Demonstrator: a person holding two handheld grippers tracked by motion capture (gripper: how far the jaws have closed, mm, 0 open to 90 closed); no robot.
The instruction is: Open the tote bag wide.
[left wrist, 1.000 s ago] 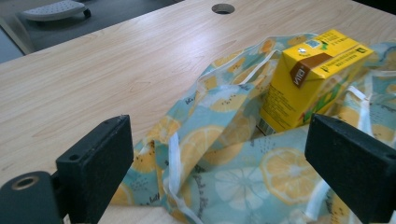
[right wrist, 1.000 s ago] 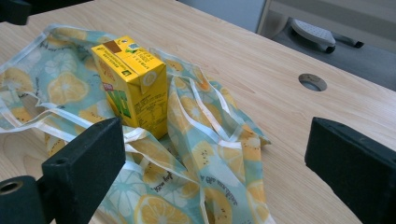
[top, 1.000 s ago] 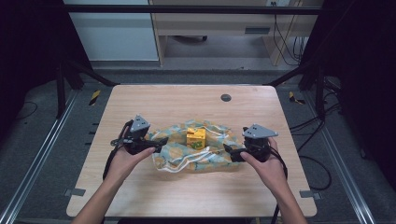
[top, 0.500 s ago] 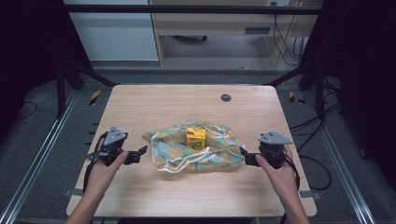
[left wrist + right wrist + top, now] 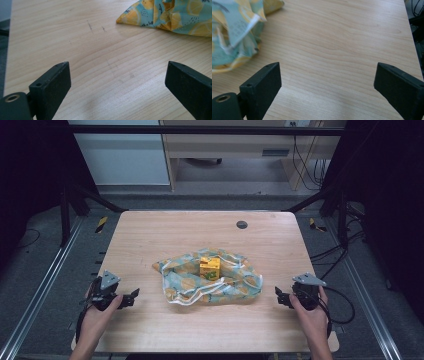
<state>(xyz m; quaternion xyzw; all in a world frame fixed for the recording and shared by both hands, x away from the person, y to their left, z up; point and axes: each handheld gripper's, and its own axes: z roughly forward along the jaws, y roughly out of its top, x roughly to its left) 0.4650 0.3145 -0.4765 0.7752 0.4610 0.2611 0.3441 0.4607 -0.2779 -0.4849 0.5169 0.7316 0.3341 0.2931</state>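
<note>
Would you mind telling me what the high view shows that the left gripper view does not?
High view alone: the small yellow carton on the middle of the lemon-print cloth, the round dark disc near the table's far edge, and both hands with their hand-held grippers, left and right. Left gripper view alone: faint scuff marks on the wood, seen close. Both: the cloth and the wooden table.

Wooden table (image 5: 150, 240); round dark grommet (image 5: 242, 224) near far edge

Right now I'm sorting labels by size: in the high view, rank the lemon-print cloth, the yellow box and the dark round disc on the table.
1. lemon-print cloth, by far the largest.
2. yellow box, sitting on the cloth.
3. dark round disc, smallest, though it lies farther from the camera.
</note>
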